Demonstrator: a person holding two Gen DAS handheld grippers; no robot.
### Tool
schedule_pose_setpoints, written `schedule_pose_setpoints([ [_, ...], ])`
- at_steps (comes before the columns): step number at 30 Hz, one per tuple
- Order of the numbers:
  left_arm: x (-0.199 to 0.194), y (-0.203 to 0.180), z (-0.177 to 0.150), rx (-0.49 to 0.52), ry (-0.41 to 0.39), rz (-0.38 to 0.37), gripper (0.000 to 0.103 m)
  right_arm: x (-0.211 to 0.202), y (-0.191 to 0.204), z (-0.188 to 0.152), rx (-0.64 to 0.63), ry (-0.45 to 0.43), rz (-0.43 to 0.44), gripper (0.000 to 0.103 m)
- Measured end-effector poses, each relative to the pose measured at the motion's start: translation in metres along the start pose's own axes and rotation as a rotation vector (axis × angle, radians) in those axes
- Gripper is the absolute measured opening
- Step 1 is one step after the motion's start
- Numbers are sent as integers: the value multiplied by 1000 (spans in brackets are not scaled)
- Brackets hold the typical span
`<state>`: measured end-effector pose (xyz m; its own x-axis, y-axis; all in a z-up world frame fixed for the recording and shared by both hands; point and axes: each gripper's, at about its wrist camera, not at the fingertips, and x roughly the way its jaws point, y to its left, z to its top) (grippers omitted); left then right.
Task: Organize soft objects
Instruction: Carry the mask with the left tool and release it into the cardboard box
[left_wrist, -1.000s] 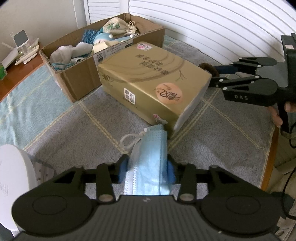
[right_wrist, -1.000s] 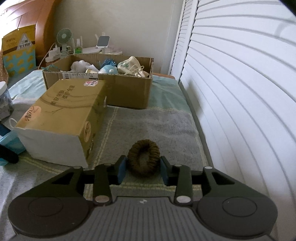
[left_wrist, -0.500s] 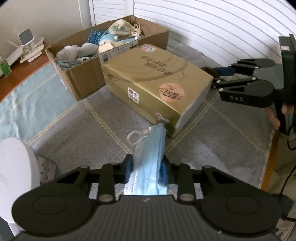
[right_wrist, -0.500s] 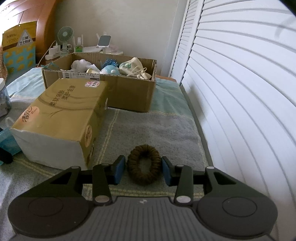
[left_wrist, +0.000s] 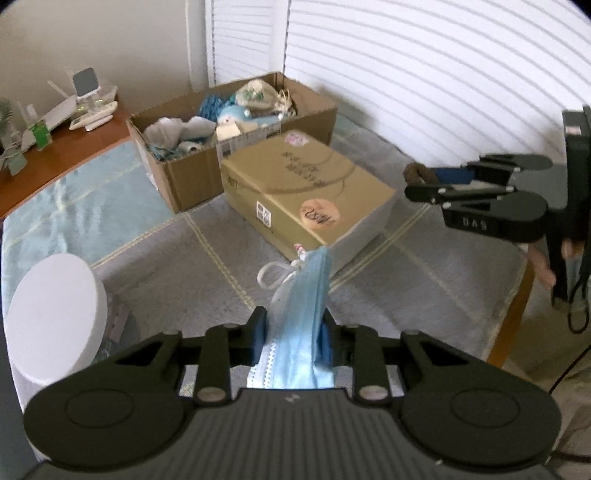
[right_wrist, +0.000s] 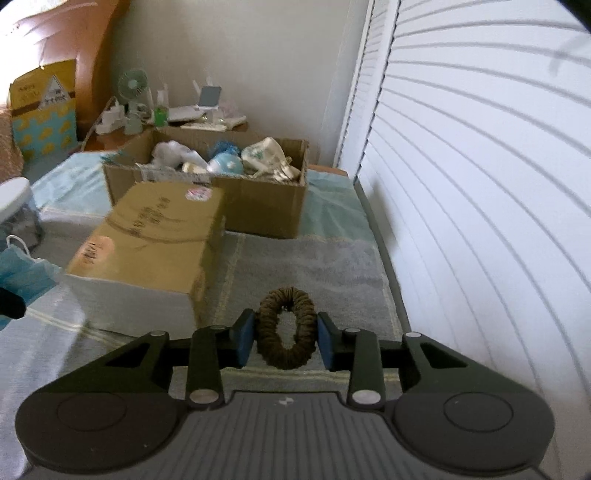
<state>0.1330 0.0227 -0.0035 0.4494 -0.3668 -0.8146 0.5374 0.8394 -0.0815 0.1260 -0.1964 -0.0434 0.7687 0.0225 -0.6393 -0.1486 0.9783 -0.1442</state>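
**Blue mask and brown scrunchie both held**

Blue pads of the left gripper (left_wrist: 293, 334) are clamped on a pale blue face mask (left_wrist: 301, 295), which juts forward above the grey blanket (left_wrist: 177, 273), its white ear loop dangling. The right gripper (right_wrist: 284, 338) is closing its jaws on a brown scrunchie (right_wrist: 286, 326); it seems lifted off the blanket. Ahead sit a tan tissue pack (left_wrist: 306, 192) and an open cardboard box (left_wrist: 192, 181) of soft things.
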Motion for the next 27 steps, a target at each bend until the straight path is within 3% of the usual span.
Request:
schedule_pose_setpoints([
  [8,-26,-11,1,-128,-85,10,28,-27,11,3,-32,-51,58,40],
  [12,-31,-15,8,-208,-163,-5,27,-39,16,5,-32,-78,103,40],
  [19,-18,-27,15,-253,-225,23,28,-57,24,6,-53,-126,148,40],
  [22,-15,-30,20,-237,-253,71,28,-61,25,9,-51,-137,155,40],
  [27,-9,-23,39,-259,-285,70,28,-61,25,18,-44,-160,157,40],
])
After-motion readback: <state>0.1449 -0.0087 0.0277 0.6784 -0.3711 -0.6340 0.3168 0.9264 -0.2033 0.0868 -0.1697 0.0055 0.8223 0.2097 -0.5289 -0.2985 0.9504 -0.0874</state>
